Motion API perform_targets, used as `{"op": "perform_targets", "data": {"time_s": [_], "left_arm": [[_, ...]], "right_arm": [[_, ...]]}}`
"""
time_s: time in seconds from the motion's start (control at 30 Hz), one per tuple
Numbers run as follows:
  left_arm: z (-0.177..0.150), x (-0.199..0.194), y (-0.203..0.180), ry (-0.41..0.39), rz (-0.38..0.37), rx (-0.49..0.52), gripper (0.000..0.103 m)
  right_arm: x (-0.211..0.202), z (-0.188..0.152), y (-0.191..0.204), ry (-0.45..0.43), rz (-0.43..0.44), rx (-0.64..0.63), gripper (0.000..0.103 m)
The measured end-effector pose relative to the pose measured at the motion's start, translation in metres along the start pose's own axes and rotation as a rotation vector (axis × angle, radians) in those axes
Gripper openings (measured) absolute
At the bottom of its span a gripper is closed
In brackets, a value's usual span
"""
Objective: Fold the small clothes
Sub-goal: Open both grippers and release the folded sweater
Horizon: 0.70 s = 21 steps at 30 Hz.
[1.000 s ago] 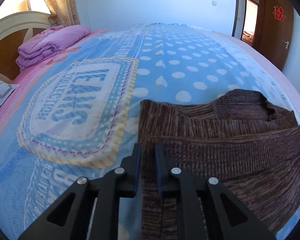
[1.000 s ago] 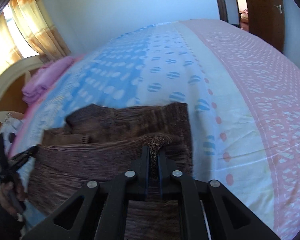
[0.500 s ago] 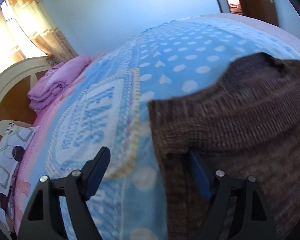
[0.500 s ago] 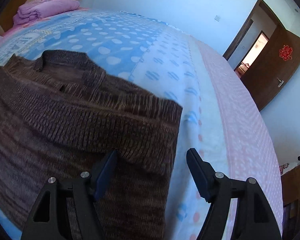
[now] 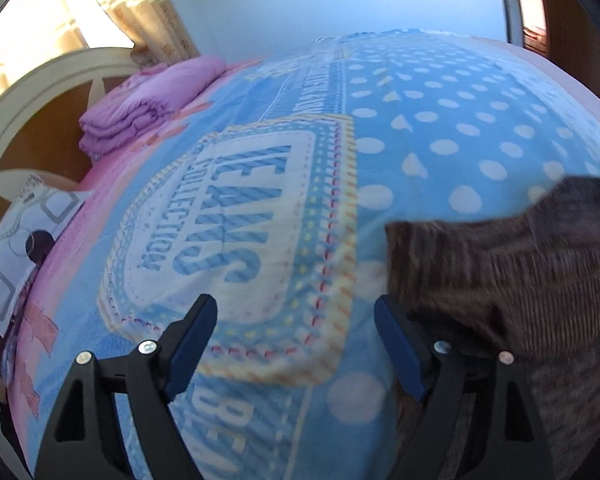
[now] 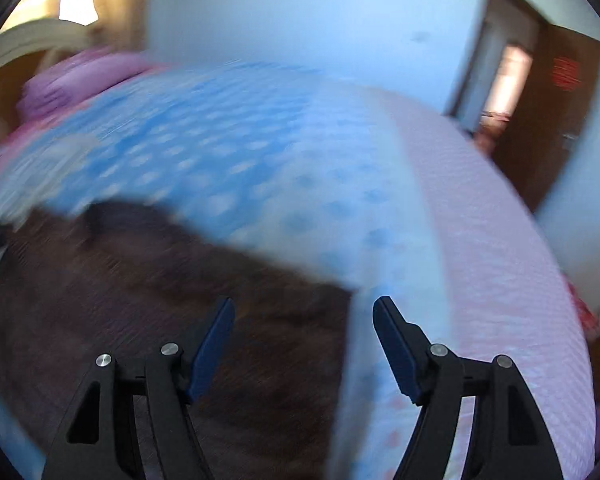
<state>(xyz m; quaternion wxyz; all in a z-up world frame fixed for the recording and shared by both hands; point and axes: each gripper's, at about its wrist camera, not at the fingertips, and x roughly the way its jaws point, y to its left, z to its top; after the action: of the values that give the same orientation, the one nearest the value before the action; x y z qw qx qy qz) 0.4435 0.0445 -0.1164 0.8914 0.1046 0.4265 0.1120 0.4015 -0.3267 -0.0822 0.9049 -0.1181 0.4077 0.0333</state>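
A brown knitted sweater [image 5: 520, 280] lies folded on the bed. In the left wrist view it fills the lower right. My left gripper [image 5: 296, 320] is open and empty, over the bedspread just left of the sweater's left edge. In the blurred right wrist view the sweater [image 6: 140, 300] fills the lower left. My right gripper [image 6: 304, 324] is open and empty above the sweater's right edge.
The blue dotted bedspread [image 5: 440, 120] with a "JEANS COLLECTION" print covers the bed. A folded purple quilt [image 5: 148, 108] lies by the headboard [image 5: 32, 96]. A patterned pillow [image 5: 20, 240] is at the left. A brown door [image 6: 560, 120] stands at the right.
Both grippers were shut on the sweater's edge a second ago. They opened and let it go. The left has since shifted left off the sweater; the right is moving fast.
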Motion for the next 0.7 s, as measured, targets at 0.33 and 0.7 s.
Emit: {"op": "perform_targets", "data": {"time_s": [0.33,0.7], "left_arm": [[-0.005,-0.022,-0.060,-0.145,0.136,0.229,0.100],[0.014,0.001,0.013,0.013,0.103,-0.051,0.100]], "right_arm": [[0.039,0.007,0.054,0.002,-0.356,-0.390,0.072],[0.004,0.022,-0.016,-0.055,-0.298,-0.085,0.072]]}}
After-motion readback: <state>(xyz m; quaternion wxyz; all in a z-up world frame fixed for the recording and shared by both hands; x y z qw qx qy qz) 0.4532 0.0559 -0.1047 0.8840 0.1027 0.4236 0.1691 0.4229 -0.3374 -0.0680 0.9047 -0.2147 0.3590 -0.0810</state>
